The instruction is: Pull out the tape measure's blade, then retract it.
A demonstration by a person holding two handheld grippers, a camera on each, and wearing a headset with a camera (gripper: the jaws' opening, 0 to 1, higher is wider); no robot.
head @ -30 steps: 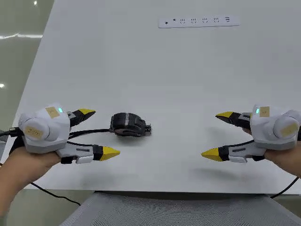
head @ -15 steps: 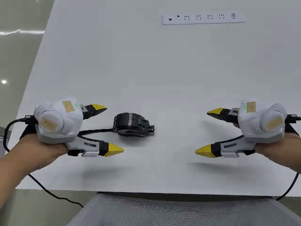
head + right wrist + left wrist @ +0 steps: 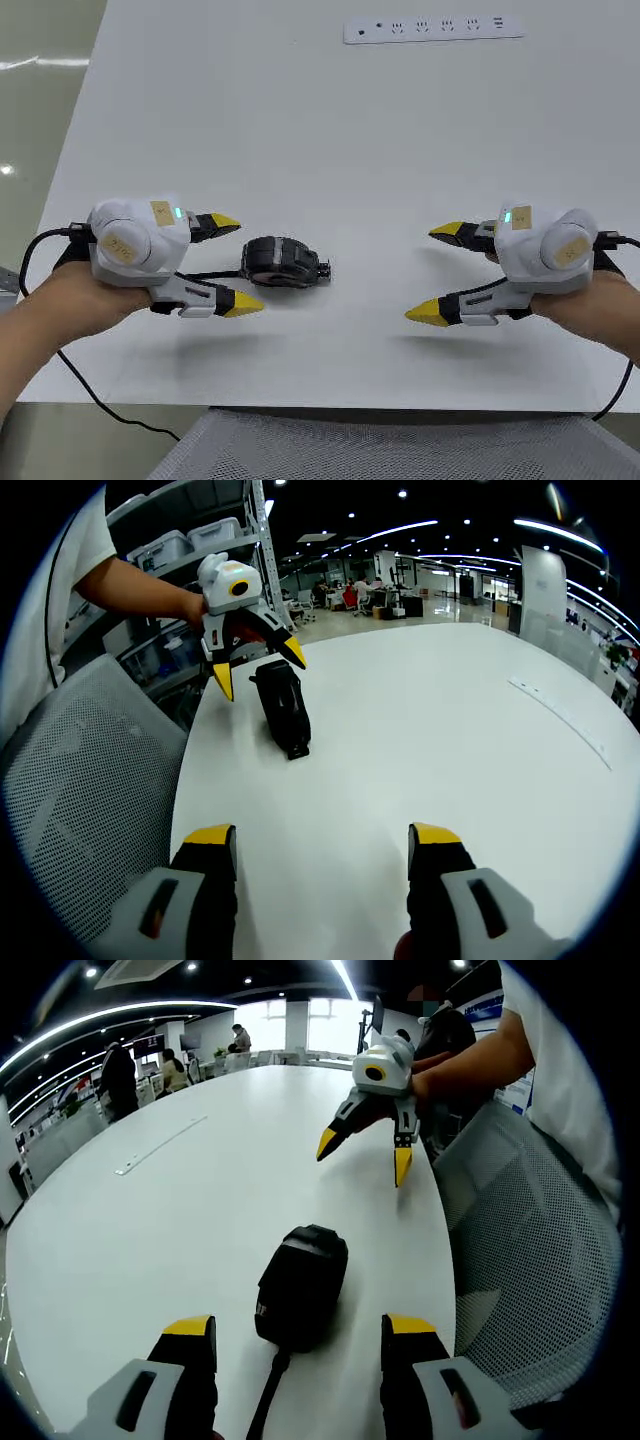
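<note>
A black tape measure (image 3: 281, 262) lies on the white table (image 3: 330, 130), its blade tab pointing right. My left gripper (image 3: 235, 262) is open, its yellow tips on either side of the case's left end without touching it. In the left gripper view the tape measure (image 3: 300, 1284) sits just ahead of the open jaws. My right gripper (image 3: 435, 272) is open and holds nothing, well to the right of the case. The right gripper view has the tape measure (image 3: 283, 706) far ahead, with the left gripper (image 3: 257, 666) behind it.
A white power strip (image 3: 433, 28) lies at the far side of the table. A black cable (image 3: 205, 275) runs from the left gripper toward the case. The table's near edge and a mesh chair seat (image 3: 390, 445) lie just below the hands.
Both grippers have moved inward toward the tape measure; the left one now has its tips beside the case. The tape measure has stayed put.
</note>
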